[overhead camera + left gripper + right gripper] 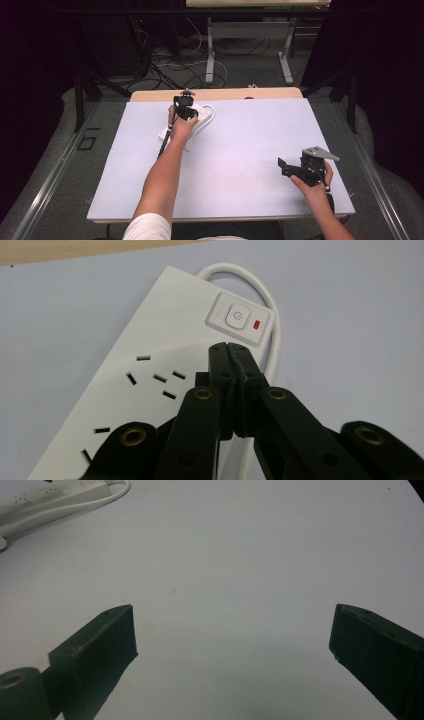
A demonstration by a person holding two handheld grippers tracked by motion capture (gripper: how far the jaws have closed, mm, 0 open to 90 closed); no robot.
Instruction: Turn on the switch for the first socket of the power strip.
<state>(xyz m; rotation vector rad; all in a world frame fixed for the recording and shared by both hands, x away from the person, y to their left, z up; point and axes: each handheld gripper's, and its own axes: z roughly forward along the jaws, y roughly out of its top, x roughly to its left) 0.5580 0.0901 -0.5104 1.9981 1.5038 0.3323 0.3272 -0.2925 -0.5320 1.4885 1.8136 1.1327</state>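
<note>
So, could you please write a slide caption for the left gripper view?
Left gripper, fingers shut, tips poised at the switch of a white power strip, red light beside it.

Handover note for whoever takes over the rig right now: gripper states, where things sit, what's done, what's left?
Left gripper: jaws shut with nothing between them, tips poised just short of the power strip's power button.
Right gripper: open and empty, over the bare table near its right edge.
Power strip: flat at the table's far left; its red indicator shows beside the button.
Done: left gripper lined up on the switch.
Left: probably pressing the button; whether it has been pressed is unclear.
</note>
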